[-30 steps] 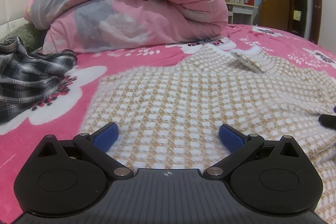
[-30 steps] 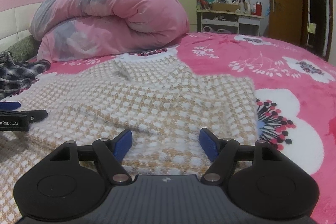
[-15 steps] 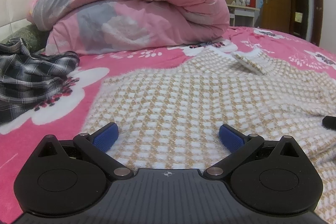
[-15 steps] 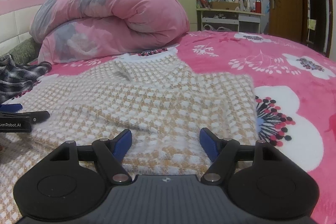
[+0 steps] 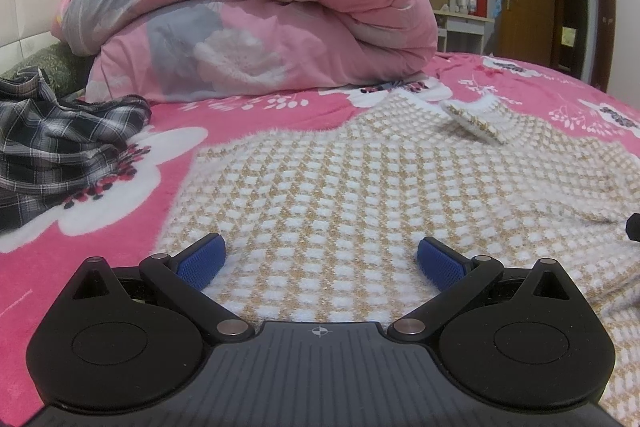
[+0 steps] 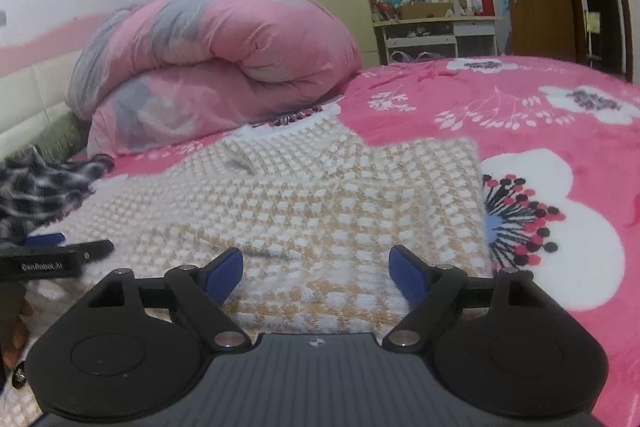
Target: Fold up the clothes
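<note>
Knitted sweater (image 6: pixel 320 195) flat beneath the wide-spread right gripper (image 6: pixel 316 273).

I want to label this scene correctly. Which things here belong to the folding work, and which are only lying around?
Part of the job:
- checked knit sweater, spread flat on the bed
- left gripper, open above it
- right gripper, jaws just opening, nothing between them

Just lying about:
- rolled pink quilt
- plaid shirt, crumpled; possibly next to fold
- cluttered desk
</note>
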`<action>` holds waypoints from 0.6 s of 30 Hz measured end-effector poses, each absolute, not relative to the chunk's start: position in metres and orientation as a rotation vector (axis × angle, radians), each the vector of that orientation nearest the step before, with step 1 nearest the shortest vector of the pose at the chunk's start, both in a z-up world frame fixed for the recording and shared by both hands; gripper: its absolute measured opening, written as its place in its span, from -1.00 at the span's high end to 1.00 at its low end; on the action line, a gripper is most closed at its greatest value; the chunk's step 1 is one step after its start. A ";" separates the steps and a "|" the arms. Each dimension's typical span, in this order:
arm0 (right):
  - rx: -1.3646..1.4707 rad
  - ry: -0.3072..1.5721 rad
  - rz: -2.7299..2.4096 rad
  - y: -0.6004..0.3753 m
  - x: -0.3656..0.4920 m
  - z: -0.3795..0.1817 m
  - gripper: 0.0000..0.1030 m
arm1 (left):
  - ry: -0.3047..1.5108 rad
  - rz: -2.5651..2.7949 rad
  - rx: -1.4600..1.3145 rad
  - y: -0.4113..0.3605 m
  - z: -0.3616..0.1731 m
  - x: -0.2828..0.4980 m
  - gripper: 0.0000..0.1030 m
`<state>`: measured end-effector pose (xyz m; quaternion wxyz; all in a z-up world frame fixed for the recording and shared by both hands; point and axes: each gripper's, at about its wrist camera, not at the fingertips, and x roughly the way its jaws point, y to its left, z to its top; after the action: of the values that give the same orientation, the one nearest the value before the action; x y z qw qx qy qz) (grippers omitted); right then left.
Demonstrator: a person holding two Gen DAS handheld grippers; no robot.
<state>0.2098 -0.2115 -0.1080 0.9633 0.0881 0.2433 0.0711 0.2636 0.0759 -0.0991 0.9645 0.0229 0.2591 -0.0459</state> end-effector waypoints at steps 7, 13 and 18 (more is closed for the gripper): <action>0.163 0.477 0.107 -0.209 0.207 -0.103 -0.63 | 0.491 -0.016 0.101 0.069 -0.086 0.255 -1.00; 0.144 0.466 0.176 -0.215 0.227 -0.068 -0.74 | 0.290 -0.170 0.087 0.063 -0.041 0.261 -1.00; 0.222 0.535 0.229 -0.228 0.311 -0.037 -0.74 | 0.439 -0.215 0.001 0.043 -0.024 0.354 -1.00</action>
<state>0.3108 -0.2277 -0.0373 0.9518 0.1094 0.2633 0.1127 0.3536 0.0425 -0.0243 0.9703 0.0007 0.2174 -0.1062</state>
